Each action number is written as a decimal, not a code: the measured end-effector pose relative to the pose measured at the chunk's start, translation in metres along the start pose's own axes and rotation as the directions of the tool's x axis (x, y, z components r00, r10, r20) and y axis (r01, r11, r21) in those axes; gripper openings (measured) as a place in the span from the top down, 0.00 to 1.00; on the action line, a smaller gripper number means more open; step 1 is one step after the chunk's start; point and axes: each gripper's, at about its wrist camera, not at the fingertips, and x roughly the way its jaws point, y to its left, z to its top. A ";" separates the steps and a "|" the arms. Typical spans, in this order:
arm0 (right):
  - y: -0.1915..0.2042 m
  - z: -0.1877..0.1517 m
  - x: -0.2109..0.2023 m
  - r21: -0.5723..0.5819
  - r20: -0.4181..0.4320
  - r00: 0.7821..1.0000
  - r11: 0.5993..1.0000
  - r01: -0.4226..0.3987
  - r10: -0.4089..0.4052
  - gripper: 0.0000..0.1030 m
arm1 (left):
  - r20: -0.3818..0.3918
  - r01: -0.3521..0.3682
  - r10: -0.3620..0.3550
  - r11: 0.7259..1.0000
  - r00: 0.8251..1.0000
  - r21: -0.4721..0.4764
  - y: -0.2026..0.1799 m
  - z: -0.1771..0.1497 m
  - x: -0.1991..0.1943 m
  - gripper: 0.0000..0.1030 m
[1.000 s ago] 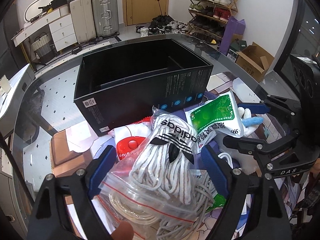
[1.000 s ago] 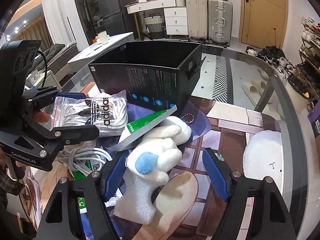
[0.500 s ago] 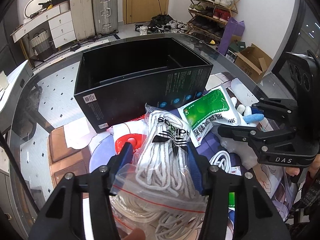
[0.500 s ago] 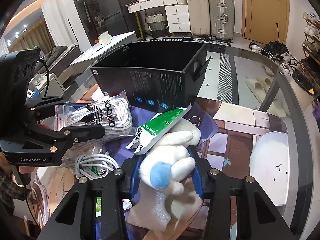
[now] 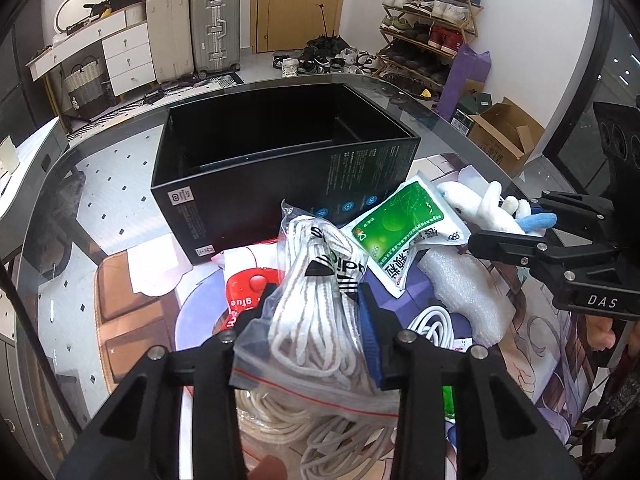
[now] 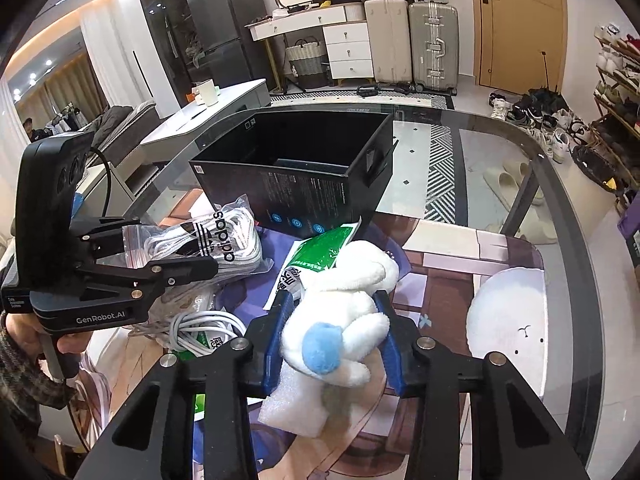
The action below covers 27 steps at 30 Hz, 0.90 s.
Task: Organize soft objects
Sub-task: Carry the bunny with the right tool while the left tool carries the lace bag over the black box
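My left gripper [image 5: 318, 312] is shut on a clear zip bag of white adidas laces [image 5: 320, 280], lifted above the table; the bag also shows in the right wrist view [image 6: 216, 240]. My right gripper [image 6: 332, 328] is shut on a white plush toy [image 6: 344, 300] with a blue tail, held above the table; the toy also shows in the left wrist view [image 5: 480, 204]. An open black box [image 5: 280, 168] stands beyond both grippers and also shows in the right wrist view [image 6: 304, 176].
A green-and-white packet [image 5: 404, 228] leans by the box. A white foam sheet [image 6: 296, 404], a coiled white cable [image 6: 204, 328] and a red-and-white pack [image 5: 248, 292] lie on the glass table [image 6: 480, 152]. A round white cushion [image 6: 508, 320] lies at the right.
Both grippers closed from open, the left on the lace bag and the right on the plush toy, and both lifted their loads higher above the table.
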 end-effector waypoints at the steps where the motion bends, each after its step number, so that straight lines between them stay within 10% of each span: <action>1: 0.000 0.000 -0.002 0.000 0.004 1.000 1.000 0.002 -0.002 0.60 | 0.006 -0.002 0.002 1.000 1.000 -0.002 0.001 0.000 -0.002 0.65; 27: 0.044 0.019 -0.029 -0.079 0.064 0.996 0.995 -0.052 0.057 0.60 | 0.098 -0.087 0.096 0.992 0.991 -0.087 0.016 -0.006 -0.050 0.65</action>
